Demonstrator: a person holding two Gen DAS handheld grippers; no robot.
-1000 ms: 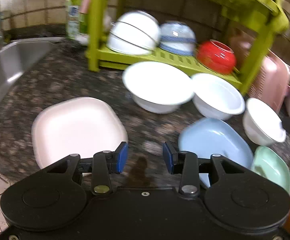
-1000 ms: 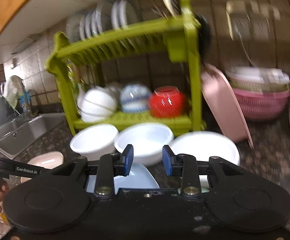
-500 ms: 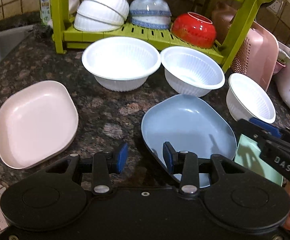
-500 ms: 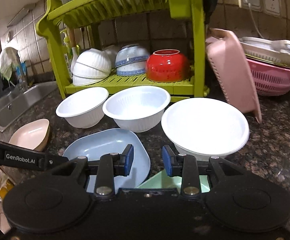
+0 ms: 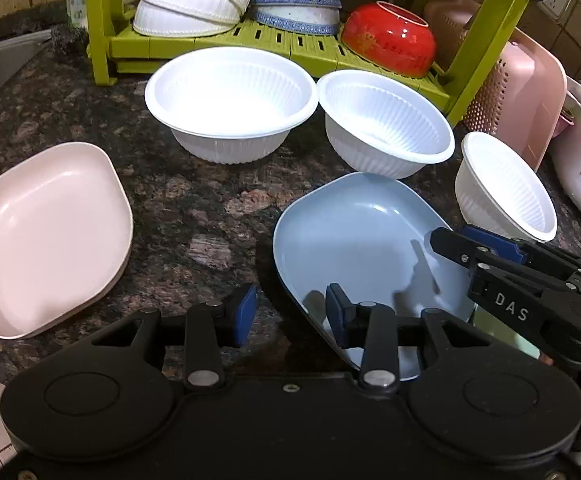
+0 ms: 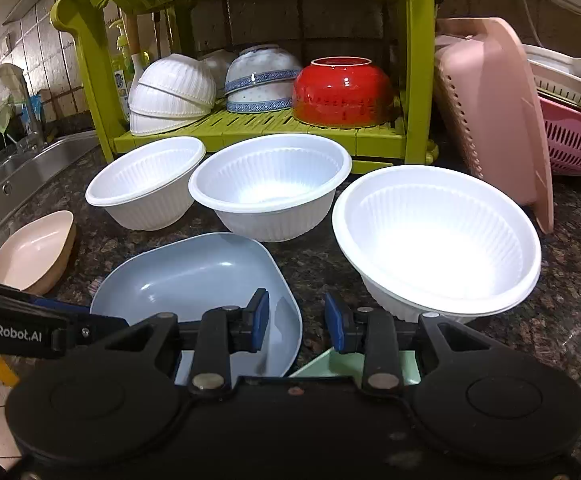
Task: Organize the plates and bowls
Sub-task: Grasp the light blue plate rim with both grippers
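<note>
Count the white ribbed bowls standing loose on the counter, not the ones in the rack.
3. One bowl sits nearest the sink, one in the middle, one nearest the pink basket. Others may be hidden.

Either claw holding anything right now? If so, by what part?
Nothing held. Left claw is open, straddling the blue plate's near rim without closing; right claw is open above the plates.
</note>
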